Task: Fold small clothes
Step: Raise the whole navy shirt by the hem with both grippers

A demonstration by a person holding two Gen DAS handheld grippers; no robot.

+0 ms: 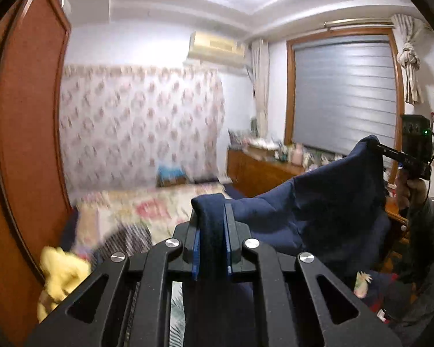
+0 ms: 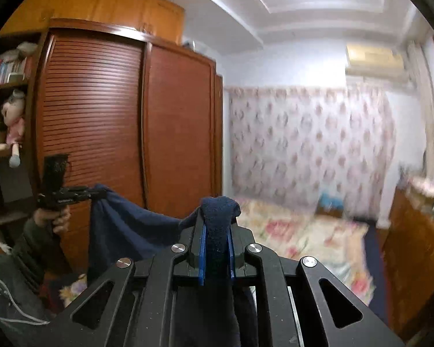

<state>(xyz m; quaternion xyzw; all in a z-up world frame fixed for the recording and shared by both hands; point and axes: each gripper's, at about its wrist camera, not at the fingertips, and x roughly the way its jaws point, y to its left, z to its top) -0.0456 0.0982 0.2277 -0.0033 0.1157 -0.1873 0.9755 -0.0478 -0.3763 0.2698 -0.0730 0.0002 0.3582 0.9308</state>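
We see one dark navy garment (image 1: 327, 199), of soft thick fabric. It hangs in the air, stretched between its two upper corners, sagging in the middle, with loose folds falling down above the bed.

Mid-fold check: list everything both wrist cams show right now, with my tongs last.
Garment: one, navy, held up in the air between both tongs.
Bed: one, floral cover, below.
Yellow cloth: one, on the bed's near left.
Wardrobe: one, reddish wood, left wall.
Doll: one, pink, on shelf.
Air conditioner: one, cream, high on wall.
Window blind: one, grey, down.
Left tongs: shut on garment.
Right tongs: shut on garment.
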